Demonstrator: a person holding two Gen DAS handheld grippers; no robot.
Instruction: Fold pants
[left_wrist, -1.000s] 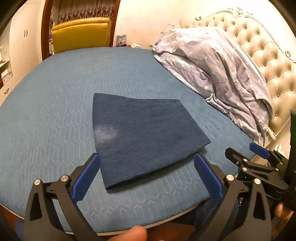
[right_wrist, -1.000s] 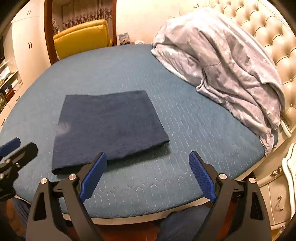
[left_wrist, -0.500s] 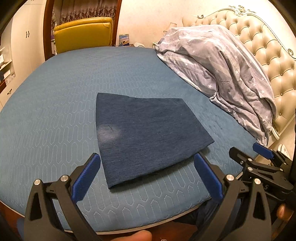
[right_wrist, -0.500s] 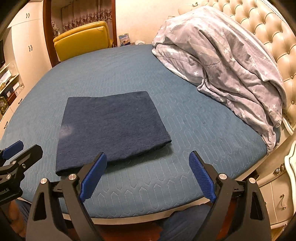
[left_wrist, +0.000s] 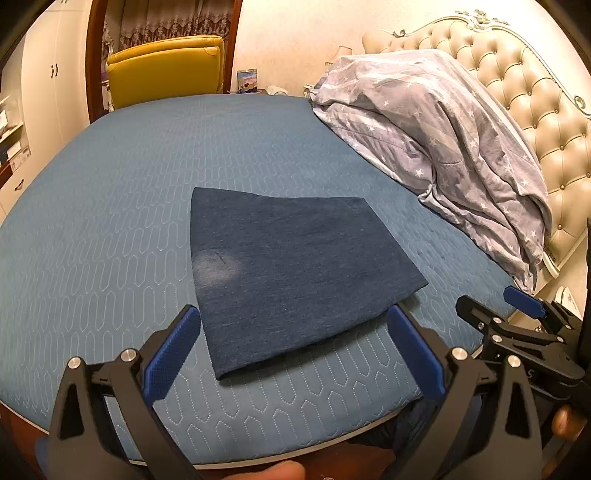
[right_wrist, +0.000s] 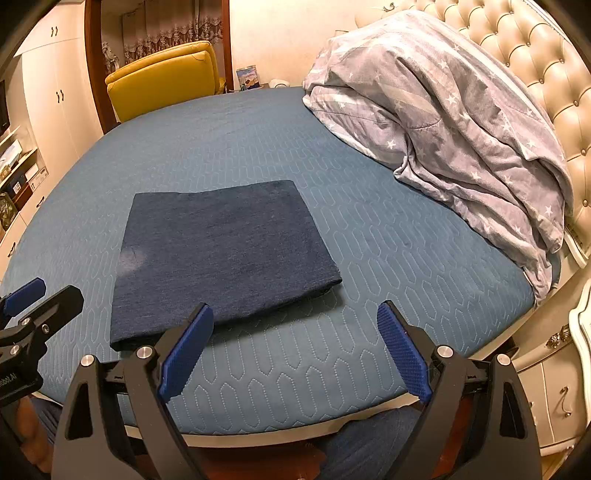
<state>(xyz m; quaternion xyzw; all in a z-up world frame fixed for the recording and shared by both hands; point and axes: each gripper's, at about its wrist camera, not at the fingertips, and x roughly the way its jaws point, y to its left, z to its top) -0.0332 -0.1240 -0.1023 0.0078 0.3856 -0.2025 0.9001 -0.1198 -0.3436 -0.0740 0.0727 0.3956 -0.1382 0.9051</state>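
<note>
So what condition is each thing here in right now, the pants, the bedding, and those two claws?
pants: folded into a flat rectangle, lying on the bed, touched by neither claw.
duvet: bunched in a heap against the headboard.
left claw: open, holding nothing, near the bed's front edge.
right claw: open, holding nothing, near the bed's front edge.

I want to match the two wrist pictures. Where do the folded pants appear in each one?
Left wrist view: the folded pants lie at the centre, flat on the blue bed, just beyond the open left tongs.
Right wrist view: the folded pants lie left of centre.
Shared landmark: the yellow armchair behind the bed.
</note>
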